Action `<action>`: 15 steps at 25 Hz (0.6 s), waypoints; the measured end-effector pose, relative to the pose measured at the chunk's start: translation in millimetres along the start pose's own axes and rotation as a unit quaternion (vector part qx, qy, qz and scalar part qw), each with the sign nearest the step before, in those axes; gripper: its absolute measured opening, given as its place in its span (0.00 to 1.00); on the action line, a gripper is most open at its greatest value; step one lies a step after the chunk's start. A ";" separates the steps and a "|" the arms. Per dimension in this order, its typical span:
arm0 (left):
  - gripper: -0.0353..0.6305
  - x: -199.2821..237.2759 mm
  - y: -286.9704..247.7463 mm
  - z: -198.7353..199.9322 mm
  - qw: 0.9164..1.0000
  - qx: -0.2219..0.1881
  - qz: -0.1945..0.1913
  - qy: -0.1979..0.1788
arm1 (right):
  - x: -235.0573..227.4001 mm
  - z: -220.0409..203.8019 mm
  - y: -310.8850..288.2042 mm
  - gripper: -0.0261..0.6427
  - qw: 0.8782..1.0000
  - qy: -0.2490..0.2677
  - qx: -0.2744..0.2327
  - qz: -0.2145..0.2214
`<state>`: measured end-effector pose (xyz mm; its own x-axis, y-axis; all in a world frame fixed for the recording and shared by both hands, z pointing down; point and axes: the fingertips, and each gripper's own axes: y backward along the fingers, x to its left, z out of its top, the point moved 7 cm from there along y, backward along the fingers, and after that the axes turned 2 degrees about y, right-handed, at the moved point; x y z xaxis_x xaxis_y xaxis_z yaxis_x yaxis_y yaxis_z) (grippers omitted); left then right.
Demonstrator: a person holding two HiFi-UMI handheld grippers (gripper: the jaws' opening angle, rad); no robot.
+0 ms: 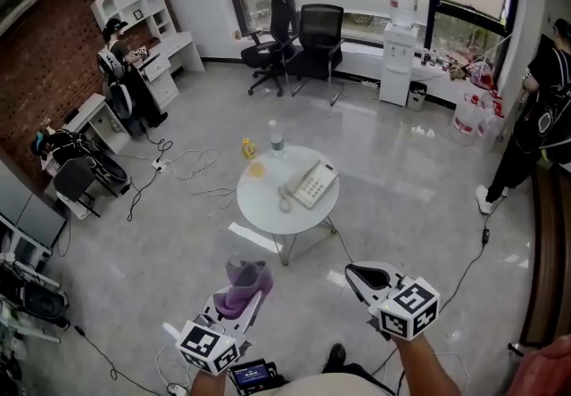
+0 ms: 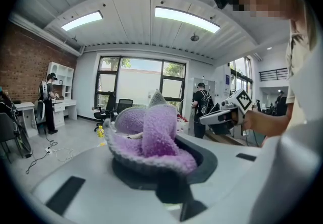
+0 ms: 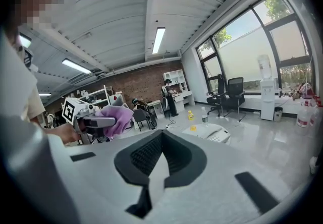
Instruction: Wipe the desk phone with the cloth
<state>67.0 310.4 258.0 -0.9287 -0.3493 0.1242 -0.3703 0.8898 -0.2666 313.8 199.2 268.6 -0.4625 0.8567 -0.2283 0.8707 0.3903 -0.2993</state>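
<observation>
The white desk phone (image 1: 310, 183) lies on a small round white table (image 1: 268, 207) a few steps ahead; it also shows far off in the right gripper view (image 3: 216, 135). My left gripper (image 1: 234, 298) is shut on a bunched purple cloth (image 1: 244, 280), held low and well short of the table. In the left gripper view the cloth (image 2: 151, 134) fills the jaws and hides the fingertips. My right gripper (image 1: 360, 277) is shut with nothing in it, beside the left one; its jaws meet in the right gripper view (image 3: 160, 137).
A clear bottle (image 1: 276, 137), a yellow bottle (image 1: 249, 149) and an orange item (image 1: 257, 169) share the table. Cables (image 1: 187, 167) trail on the floor to its left. Office chairs (image 1: 303, 42), a water dispenser (image 1: 399, 51) and two people (image 1: 546, 109) stand further off.
</observation>
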 end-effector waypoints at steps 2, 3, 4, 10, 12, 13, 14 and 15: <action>0.18 -4.8 -11.8 5.3 1.000 0.003 0.002 -0.008 | -11.6 2.8 1.8 0.03 1.000 0.000 -0.006 0.005; 0.18 -6.7 -16.8 8.8 1.000 0.003 0.003 -0.011 | -16.4 5.0 2.9 0.03 1.000 0.000 -0.009 0.007; 0.18 -8.2 -21.2 12.9 1.000 0.002 0.003 -0.014 | -20.3 7.6 3.9 0.03 1.000 0.001 -0.011 0.008; 0.18 -9.9 -42.5 33.2 0.999 -0.005 0.002 -0.032 | -37.4 15.0 0.9 0.03 1.000 0.003 -0.025 0.012; 0.18 -5.9 -50.6 38.7 0.999 -0.007 0.003 -0.038 | -43.7 13.9 -3.5 0.03 1.000 0.000 -0.028 0.014; 0.18 -0.6 -54.9 39.0 0.999 -0.010 0.003 -0.041 | -47.3 13.8 -7.3 0.03 1.000 0.001 -0.028 0.013; 0.18 7.1 -59.1 39.0 0.999 -0.014 0.003 -0.042 | -50.6 14.8 -12.8 0.03 1.000 0.003 -0.027 0.011; 0.18 16.8 -62.8 40.8 0.999 -0.018 0.003 -0.042 | -53.4 16.9 -20.3 0.03 1.000 0.005 -0.026 0.009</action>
<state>74.0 236.7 237.9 -0.9299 -0.3655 0.0413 -0.3647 0.9016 -0.2324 318.0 139.8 271.2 -0.4455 0.8669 -0.2235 0.8862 0.3916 -0.2476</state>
